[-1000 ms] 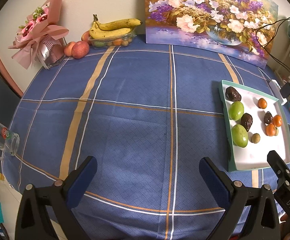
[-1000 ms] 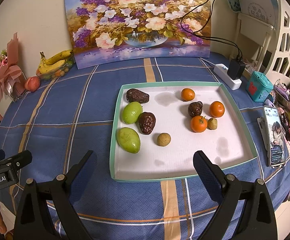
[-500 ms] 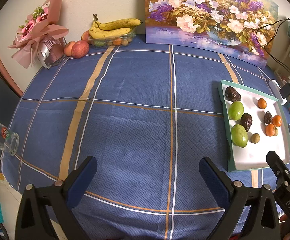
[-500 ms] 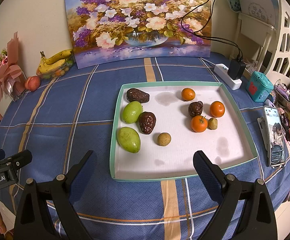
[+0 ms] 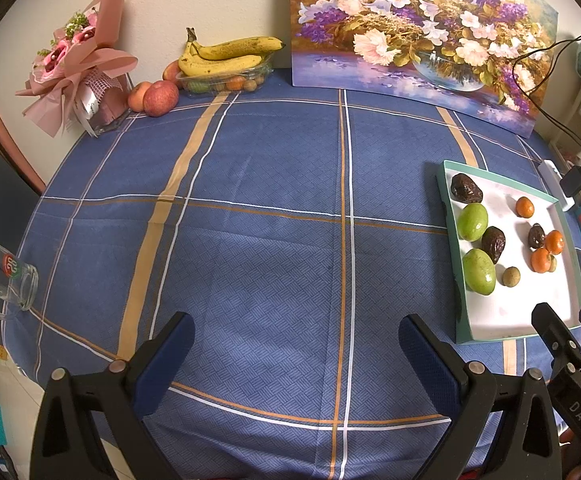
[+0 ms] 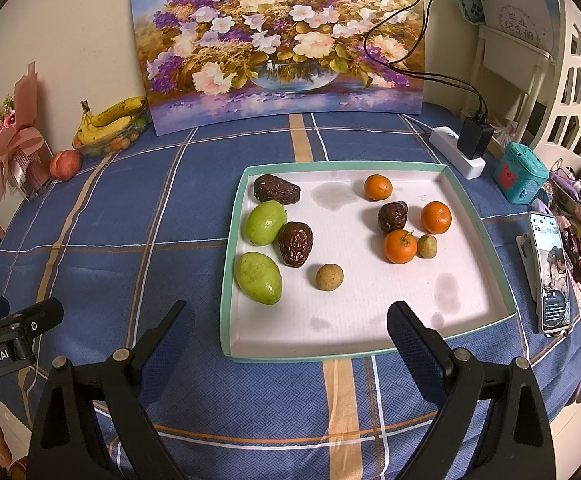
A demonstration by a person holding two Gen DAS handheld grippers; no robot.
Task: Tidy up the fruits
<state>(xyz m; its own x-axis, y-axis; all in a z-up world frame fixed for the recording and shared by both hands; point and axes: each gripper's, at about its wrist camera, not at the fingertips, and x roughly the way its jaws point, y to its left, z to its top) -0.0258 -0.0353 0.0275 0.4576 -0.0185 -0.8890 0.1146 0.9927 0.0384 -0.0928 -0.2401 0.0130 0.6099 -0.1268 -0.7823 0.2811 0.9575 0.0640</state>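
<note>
The right gripper (image 6: 286, 336) is hovering spread wide and empty just short of the tray's (image 6: 370, 354) near rim, while the left gripper (image 5: 296, 344) is likewise standing released and carrying nothing over bare blue tablecloth (image 5: 270, 240), well to the left of the tray; this posture is suggesting both tools are being kept clear so the fruit is fully in sight. Inside the tray, the fruit is sitting loosely mixed: the near green fruit (image 6: 258, 278) and the far green fruit (image 6: 265, 223) are lying along the left wall, with one dark wrinkled fruit (image 6: 295, 243) touching the latter and another (image 6: 276, 189) lying in the far left corner. A small tan fruit (image 6: 329, 277) is sitting alone near the middle. To the right, three mandarins (image 6: 399, 246) are clustering around a third dark fruit (image 6: 392, 216) and a second tan fruit (image 6: 426, 245). Kinds are lying interleaved, not grouped, so sorting is judged outstanding. Farther off, bananas (image 6: 114, 118) are resting on a clear container against the wall, beside the flower painting (image 6: 282, 44).
</note>
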